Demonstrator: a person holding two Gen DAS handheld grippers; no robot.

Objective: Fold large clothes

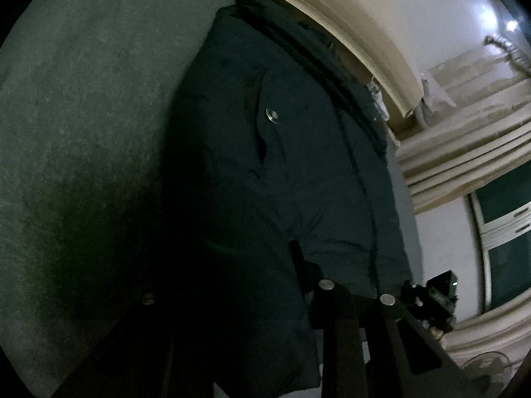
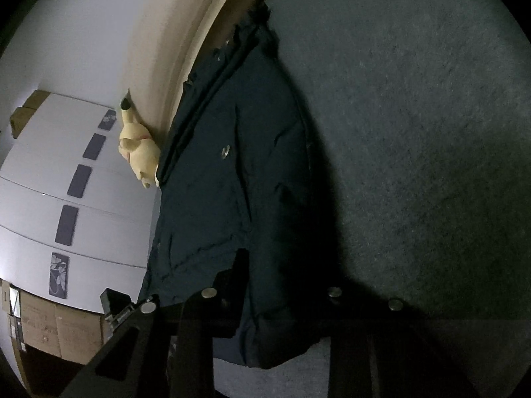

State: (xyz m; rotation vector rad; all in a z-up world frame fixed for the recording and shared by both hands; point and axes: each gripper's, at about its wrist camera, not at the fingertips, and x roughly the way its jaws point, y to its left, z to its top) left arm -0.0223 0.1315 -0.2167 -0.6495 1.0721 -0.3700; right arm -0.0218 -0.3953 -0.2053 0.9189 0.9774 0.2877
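Starting from the left gripper (image 1: pixel 298 265), we see its dark fingers narrowed at the near hem of the coat (image 1: pixel 282 152), cloth bulging between them; the frame is too dark to tell whether the pads truly bite. The right gripper (image 2: pixel 239 285) sits the same way at the hem's other near corner, one finger (image 2: pixel 240 265) lying over the fabric, its grip equally unclear. From both claws the coat runs away from us, its long axis stretching from hem up to the collar at the far headboard (image 1: pixel 348 10), on the green bedcover (image 2: pixel 415 132). A snap (image 1: pixel 272 114) marks its front. Each hand has its own corner, so we judge the coming fold goes along that axis, hem toward collar.
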